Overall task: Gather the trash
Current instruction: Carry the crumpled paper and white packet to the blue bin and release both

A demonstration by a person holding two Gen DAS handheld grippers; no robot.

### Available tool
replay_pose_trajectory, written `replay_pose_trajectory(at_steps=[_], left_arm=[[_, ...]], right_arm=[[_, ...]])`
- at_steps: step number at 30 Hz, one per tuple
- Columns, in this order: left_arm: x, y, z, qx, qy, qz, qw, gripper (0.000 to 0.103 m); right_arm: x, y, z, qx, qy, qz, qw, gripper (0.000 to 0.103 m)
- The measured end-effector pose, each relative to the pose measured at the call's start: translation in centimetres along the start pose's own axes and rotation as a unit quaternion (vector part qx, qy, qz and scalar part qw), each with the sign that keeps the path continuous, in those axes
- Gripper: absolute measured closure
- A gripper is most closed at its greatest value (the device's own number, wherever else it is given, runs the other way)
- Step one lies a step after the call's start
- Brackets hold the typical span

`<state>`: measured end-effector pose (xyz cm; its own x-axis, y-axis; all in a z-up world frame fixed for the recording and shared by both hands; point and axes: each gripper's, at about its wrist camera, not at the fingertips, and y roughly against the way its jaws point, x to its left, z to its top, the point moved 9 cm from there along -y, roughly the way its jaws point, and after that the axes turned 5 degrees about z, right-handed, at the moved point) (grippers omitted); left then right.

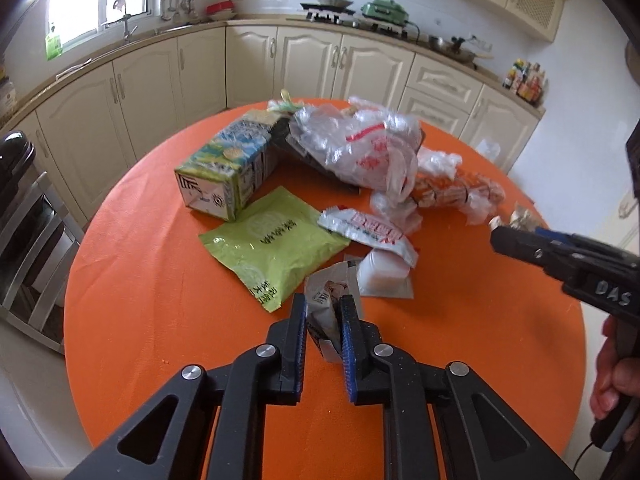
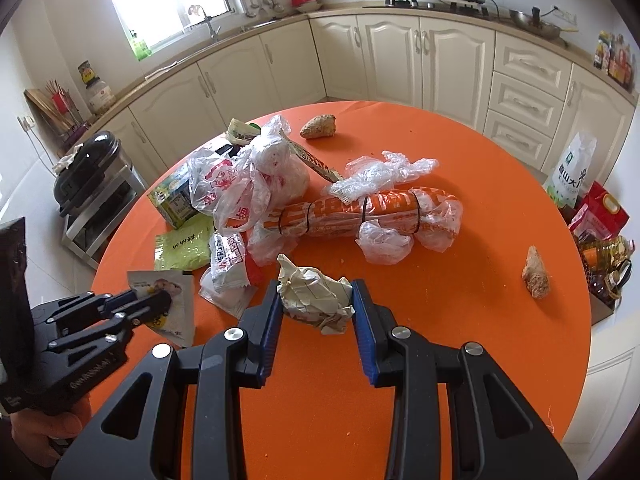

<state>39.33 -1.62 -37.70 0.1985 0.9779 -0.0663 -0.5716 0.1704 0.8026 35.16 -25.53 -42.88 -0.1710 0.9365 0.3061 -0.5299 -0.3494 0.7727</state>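
Note:
Trash lies piled on a round orange table (image 1: pixel 160 320). My left gripper (image 1: pixel 323 312) is shut on a silver snack wrapper (image 1: pixel 326 300); the same gripper (image 2: pixel 160 304) and wrapper (image 2: pixel 176 312) show at the left of the right wrist view. My right gripper (image 2: pixel 316 292) is shut on a crumpled paper wad (image 2: pixel 316 296); it also shows in the left wrist view (image 1: pixel 504 236) at the right. A green pouch (image 1: pixel 272 244), a milk carton (image 1: pixel 228 168), clear plastic bags (image 1: pixel 360 144) and an orange wrapped roll (image 2: pixel 360 212) lie beyond.
Two brown lumps (image 2: pixel 319 127) (image 2: pixel 536 272) lie on the table's far and right side. A black-lidded bin (image 2: pixel 88 172) stands left of the table. Cream kitchen cabinets (image 1: pixel 304 64) ring the room. Bags and bottles (image 2: pixel 600 232) stand on the floor at right.

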Motion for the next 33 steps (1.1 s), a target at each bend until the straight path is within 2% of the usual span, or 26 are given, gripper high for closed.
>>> replay_pose_trajectory(at_steps=[4, 9, 20, 27, 33], left_arm=[[-1.0, -0.5, -0.3, -0.001, 0.003, -0.013, 0.9999, 0.090], [-2.8, 0.6, -0.6, -0.017, 0.006, -0.039, 0.9991, 0.095], [-5.8, 6.5, 0.5, -0.069, -0.025, -0.037, 0.9966, 0.098], [-9.6, 11.6, 3.1, -0.118, -0.061, -0.047, 0.9900, 0.098], [-15.3, 15.0, 5.2, -0.155, -0.102, -0.069, 0.9803, 0.097]], right_arm=[[0.1, 0.7, -0.2, -0.005, -0.002, -0.001, 1.000, 0.069], [-0.1, 1.9, -0.6, -0.012, -0.003, -0.005, 1.000, 0.069], [-1.4, 5.8, -0.5, -0.046, -0.017, -0.008, 0.999, 0.069], [-3.9, 11.4, 0.7, -0.098, -0.033, -0.024, 0.994, 0.069], [-7.8, 17.1, 1.4, -0.145, -0.054, -0.054, 0.986, 0.069]])
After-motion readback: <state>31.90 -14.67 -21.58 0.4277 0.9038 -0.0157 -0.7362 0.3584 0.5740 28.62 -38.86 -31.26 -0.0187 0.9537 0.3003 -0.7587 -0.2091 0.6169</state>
